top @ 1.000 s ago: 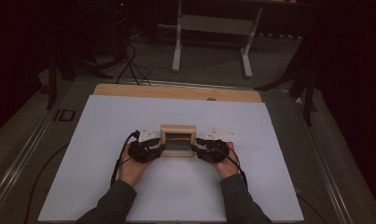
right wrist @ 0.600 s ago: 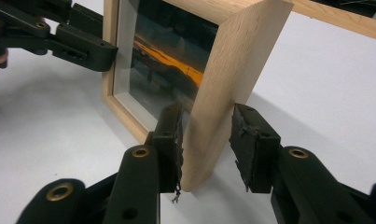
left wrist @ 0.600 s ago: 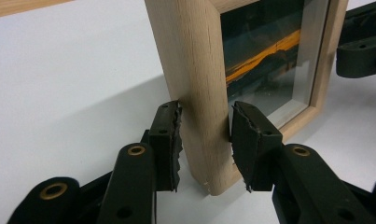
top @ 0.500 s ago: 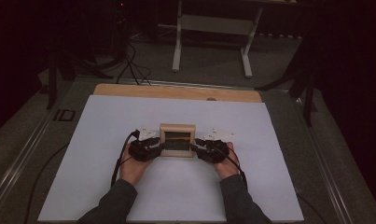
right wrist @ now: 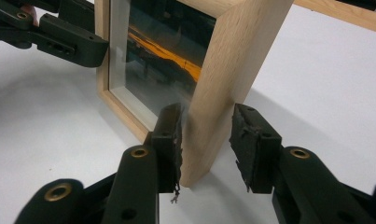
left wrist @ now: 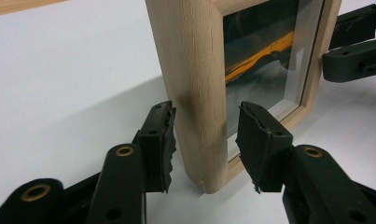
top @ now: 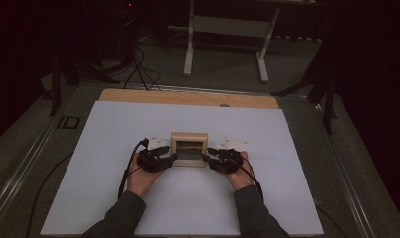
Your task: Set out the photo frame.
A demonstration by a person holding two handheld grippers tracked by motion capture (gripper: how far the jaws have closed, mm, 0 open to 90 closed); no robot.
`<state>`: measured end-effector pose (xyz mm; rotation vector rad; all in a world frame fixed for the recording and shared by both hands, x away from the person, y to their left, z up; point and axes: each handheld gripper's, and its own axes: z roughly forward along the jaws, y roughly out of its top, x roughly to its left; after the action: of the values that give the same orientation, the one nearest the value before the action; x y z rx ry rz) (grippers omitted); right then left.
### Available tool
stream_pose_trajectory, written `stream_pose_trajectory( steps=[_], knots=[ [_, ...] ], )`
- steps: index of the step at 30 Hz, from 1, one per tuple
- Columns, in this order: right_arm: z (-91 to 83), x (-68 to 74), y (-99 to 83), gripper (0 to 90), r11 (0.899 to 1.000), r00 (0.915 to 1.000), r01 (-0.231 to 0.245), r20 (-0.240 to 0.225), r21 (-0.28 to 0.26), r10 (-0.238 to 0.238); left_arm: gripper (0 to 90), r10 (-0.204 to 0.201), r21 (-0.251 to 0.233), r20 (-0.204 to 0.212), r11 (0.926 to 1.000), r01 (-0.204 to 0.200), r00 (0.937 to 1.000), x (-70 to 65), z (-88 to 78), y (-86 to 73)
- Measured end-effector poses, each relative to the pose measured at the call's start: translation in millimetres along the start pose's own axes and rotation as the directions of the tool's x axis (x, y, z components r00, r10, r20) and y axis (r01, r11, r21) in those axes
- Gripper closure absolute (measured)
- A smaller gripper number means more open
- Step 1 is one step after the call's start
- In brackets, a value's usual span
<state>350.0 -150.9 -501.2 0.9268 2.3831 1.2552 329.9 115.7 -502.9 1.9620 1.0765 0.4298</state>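
A small light-wood picture frame [top: 189, 148] with a dark picture and an orange streak stands upright on the white sheet. My left gripper [top: 171, 157] straddles its left side and my right gripper [top: 207, 158] its right side. In the left gripper view the frame's side bar [left wrist: 195, 70] stands between the pads of the left gripper [left wrist: 205, 135]. Its jaws have just been opening, and a gap shows on each side. In the right gripper view the right gripper [right wrist: 206, 140] has its jaws around the other side bar [right wrist: 232, 60]. One pad is close to the glass face and the other stands off.
The white sheet [top: 113, 198] covers a wooden tabletop whose far edge [top: 187, 97] shows bare. Cables trail from both grippers toward the person. A metal stand [top: 225, 29] stands on the floor beyond the table. Each gripper view shows the other gripper [left wrist: 353, 46] [right wrist: 59, 37] across the frame.
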Motion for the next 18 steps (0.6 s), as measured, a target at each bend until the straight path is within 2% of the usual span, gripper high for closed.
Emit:
stream_pose_trajectory(
  steps=[18],
  knots=[
    [-11.4,-4.8,2.9,59.7,1.000,0.9999,-0.009,0.008,-0.029,0.010,53.6,-0.037,-0.028,0.007,0.9989,0.038,0.9993,6.0,-13.4,-0.1]
  ],
)
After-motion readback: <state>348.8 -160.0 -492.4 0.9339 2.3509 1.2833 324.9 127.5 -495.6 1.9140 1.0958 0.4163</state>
